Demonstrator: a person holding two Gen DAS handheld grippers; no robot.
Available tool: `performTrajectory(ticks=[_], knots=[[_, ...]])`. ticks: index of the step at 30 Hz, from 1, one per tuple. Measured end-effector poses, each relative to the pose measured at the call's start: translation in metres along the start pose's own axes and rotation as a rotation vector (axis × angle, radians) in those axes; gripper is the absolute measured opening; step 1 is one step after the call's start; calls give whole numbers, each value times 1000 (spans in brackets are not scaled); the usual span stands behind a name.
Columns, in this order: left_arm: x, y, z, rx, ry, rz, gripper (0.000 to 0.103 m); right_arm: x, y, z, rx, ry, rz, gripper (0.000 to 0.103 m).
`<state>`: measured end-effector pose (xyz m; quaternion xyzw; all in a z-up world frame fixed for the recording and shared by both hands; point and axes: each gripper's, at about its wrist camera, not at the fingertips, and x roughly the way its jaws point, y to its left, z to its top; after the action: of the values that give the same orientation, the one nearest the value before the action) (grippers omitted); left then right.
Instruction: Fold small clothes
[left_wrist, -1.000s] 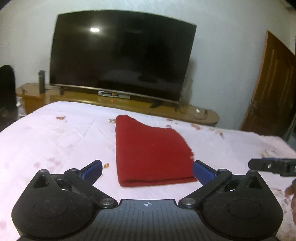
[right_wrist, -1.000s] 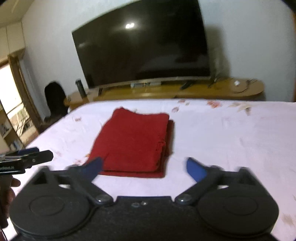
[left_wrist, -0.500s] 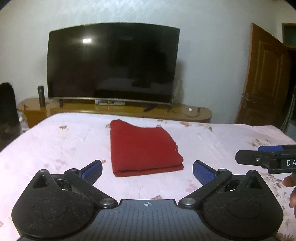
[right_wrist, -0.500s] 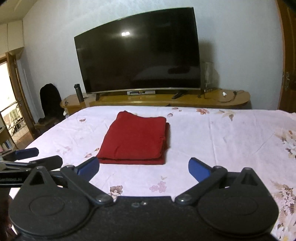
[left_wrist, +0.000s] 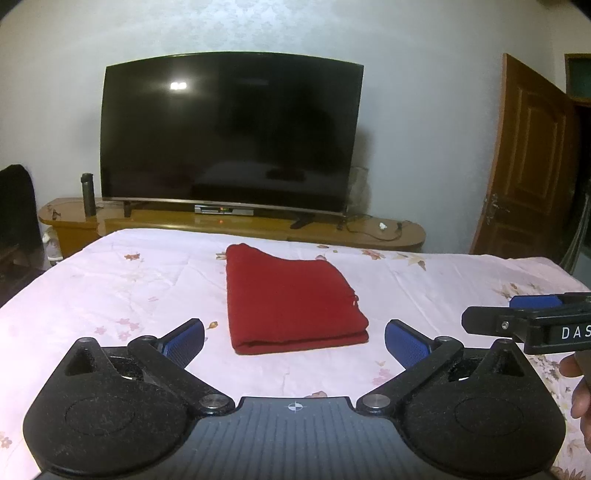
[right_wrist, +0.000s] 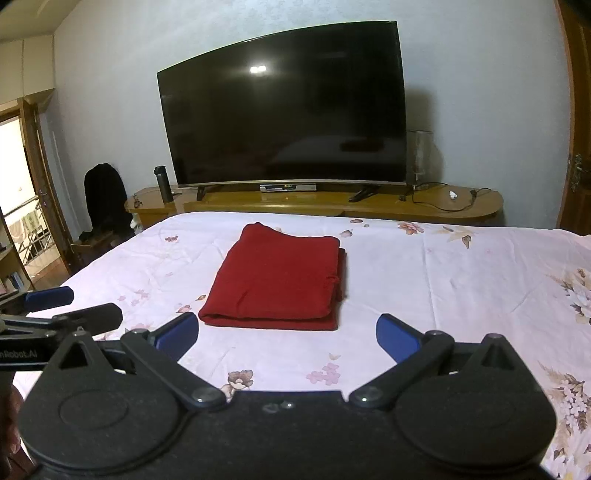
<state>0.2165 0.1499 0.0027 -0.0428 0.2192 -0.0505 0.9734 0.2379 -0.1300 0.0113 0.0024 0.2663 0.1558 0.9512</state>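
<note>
Left wrist: folded red cloth (left_wrist: 291, 299) ahead between wide fingers (left_wrist: 184, 341), untouched; right fingers (right_wrist: 177, 334) likewise.

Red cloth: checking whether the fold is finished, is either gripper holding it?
No. The red cloth lies folded on the bed, both grippers open short of it.

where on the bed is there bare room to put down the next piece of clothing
Bare sheet lies right of the red folded cloth, out to the bed's right edge. A narrower bare strip lies left of it. In front of the cloth it is crowded: the left claw and right claw hover there, both open.
</note>
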Motion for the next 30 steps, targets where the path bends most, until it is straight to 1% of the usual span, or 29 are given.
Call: performTrajectory(ticks=[11,30], knots=[[-2,-5,0,6,-5,-12,103,-2,1,-2,-1,-20,-10,102],[-4,-1,-2,12,-15,-11,103,-3,1,-5,6,-17,-20,102]])
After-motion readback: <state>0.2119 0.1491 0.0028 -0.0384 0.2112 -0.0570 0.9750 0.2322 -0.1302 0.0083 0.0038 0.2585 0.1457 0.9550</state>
